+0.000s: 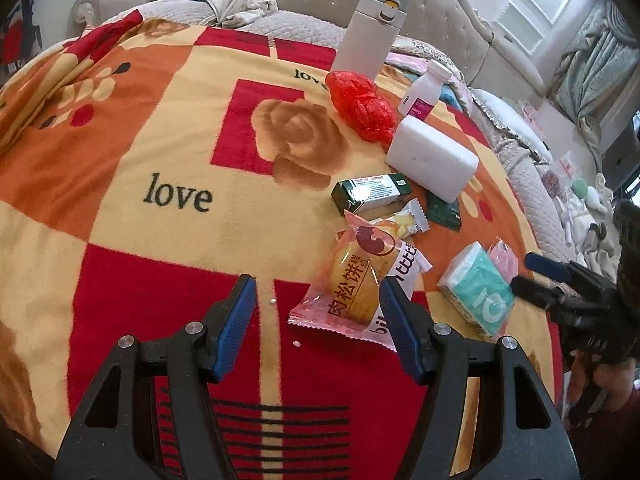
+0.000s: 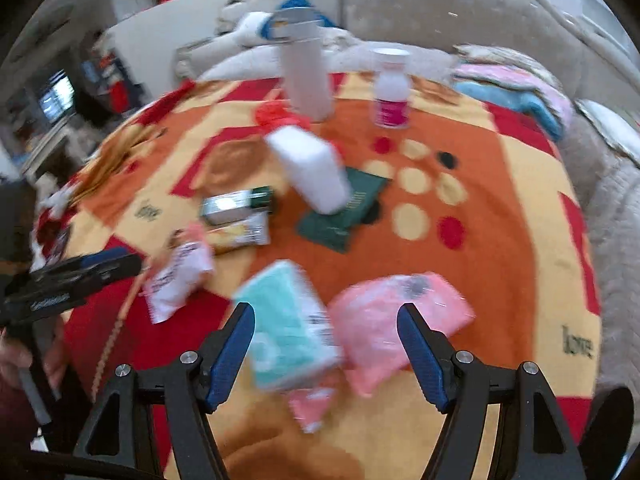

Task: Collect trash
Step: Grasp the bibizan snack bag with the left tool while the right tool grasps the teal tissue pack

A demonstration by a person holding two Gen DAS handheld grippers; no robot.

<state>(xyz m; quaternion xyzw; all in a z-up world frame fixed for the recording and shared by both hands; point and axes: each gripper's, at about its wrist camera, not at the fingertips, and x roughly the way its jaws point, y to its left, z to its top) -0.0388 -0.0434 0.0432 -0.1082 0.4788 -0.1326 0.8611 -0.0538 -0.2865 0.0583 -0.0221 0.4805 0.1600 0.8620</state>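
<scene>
Trash lies on a blanket-covered surface. In the left wrist view a pink pastry wrapper (image 1: 356, 284) lies just ahead of my open, empty left gripper (image 1: 318, 292), against its right finger. Behind it lie a yellow snack wrapper (image 1: 404, 222), a green box (image 1: 370, 191) and a crumpled red plastic bag (image 1: 362, 106). In the blurred right wrist view my right gripper (image 2: 326, 320) is open and empty over a teal tissue pack (image 2: 288, 332) and a pink plastic bag (image 2: 392, 320). The right gripper also shows in the left wrist view (image 1: 532, 272).
A white flask (image 1: 370, 32), a small white bottle with a pink label (image 1: 424, 94), a white foam block (image 1: 432, 158) and a dark green packet (image 1: 444, 212) stand or lie further back. A beige sofa (image 1: 440, 12) runs behind. The left gripper shows at the left in the right wrist view (image 2: 80, 272).
</scene>
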